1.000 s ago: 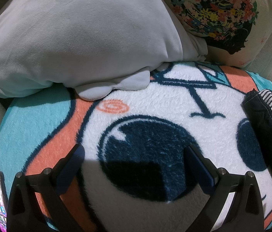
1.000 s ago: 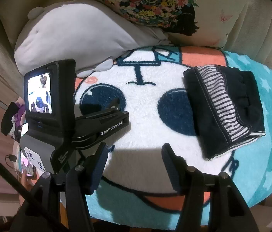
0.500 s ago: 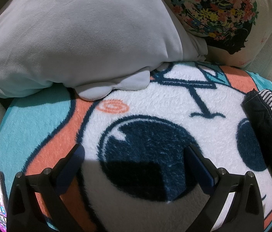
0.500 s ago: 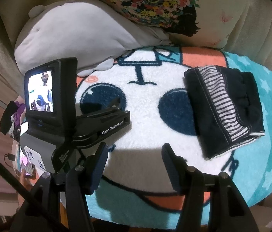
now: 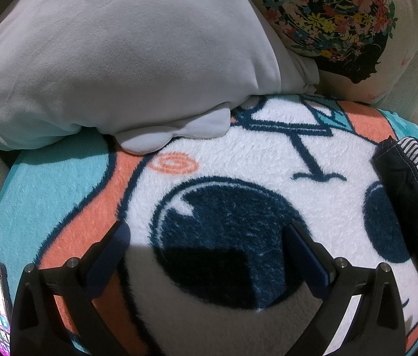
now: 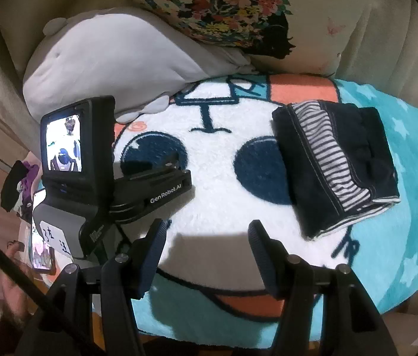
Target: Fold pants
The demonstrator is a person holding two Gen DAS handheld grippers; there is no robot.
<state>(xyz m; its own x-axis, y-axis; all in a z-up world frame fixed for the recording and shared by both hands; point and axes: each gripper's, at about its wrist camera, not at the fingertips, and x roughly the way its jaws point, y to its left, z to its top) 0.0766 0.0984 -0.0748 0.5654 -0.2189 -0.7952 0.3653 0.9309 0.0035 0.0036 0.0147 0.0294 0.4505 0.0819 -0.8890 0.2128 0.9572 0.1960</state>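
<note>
Only rightward: whole folded pants [image 6: 335,166], left gripper [image 6: 176,163].

The folded pants [image 6: 336,163] lie on the blanket [image 6: 214,207] near its right edge; the plush pillow [image 6: 111,59] rests on its back left corner.

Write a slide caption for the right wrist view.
Folded dark pants lie on the cartoon blanket; open right gripper hangs short of them, empty.

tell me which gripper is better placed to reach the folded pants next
Right, probably. The pants lie just ahead and right of the open right gripper. From the open left gripper they sit at the far right edge, across the blanket.
</note>
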